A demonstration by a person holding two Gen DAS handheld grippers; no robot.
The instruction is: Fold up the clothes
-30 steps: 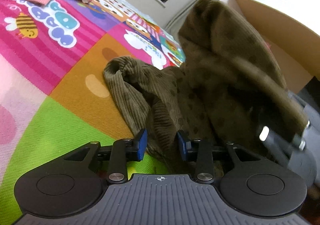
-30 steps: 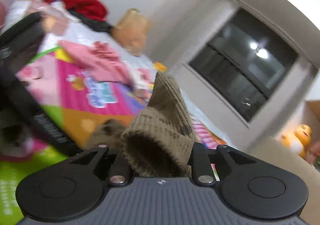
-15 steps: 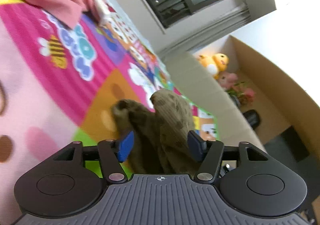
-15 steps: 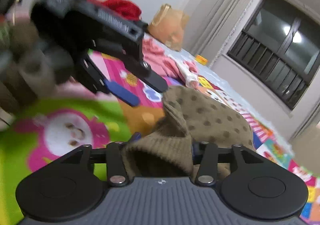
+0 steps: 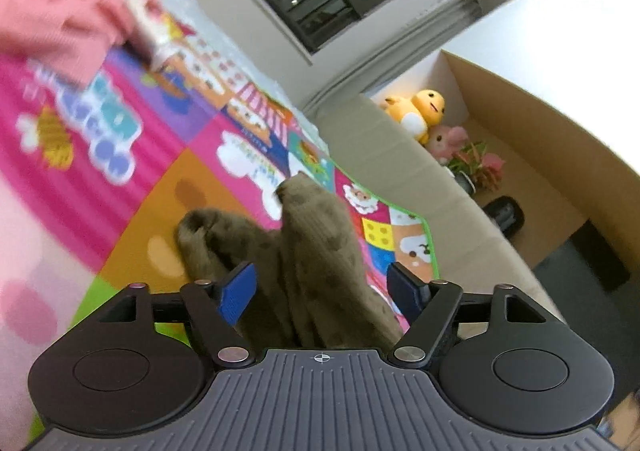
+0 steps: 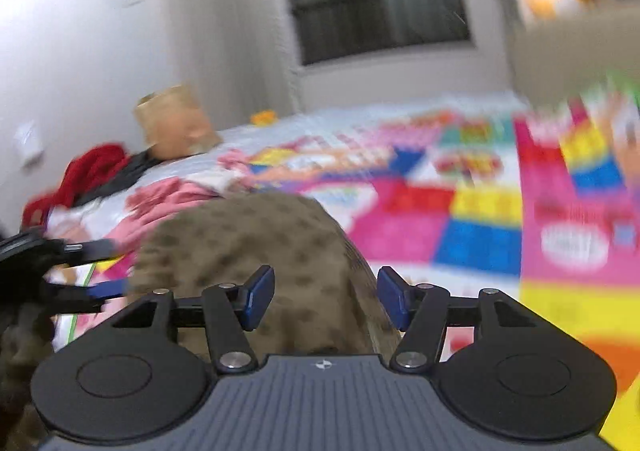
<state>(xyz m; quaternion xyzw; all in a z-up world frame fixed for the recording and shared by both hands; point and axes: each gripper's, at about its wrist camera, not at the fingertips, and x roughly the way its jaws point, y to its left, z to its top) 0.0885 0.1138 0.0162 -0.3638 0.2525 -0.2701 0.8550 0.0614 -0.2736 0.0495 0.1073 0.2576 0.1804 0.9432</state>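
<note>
An olive-brown spotted garment (image 5: 316, 235) lies bunched on the colourful play mat (image 5: 140, 179). In the left wrist view it runs up between the jaws of my left gripper (image 5: 320, 293), which are opening; the blue pads (image 5: 238, 293) stand wide apart and do not press the cloth. In the blurred right wrist view the same garment (image 6: 240, 243) humps up just beyond my right gripper (image 6: 325, 299). Its jaws are opening too, and its pads (image 6: 260, 297) stand clear of the fabric. The left gripper (image 6: 60, 271) shows dimly at that view's left edge.
A pink garment (image 5: 60, 31) lies further off on the mat, with a red cloth (image 6: 92, 167) and a brown paper bag (image 6: 176, 123) by the wall. A beige ledge (image 5: 400, 171) borders the mat; plush toys (image 5: 420, 111) sit in a cardboard box behind it.
Both grippers were shut on the olive garment and have let go, their jaws spreading. The garment has sunk onto the mat. The right gripper rolled and swung sideways; the left one rose a little.
</note>
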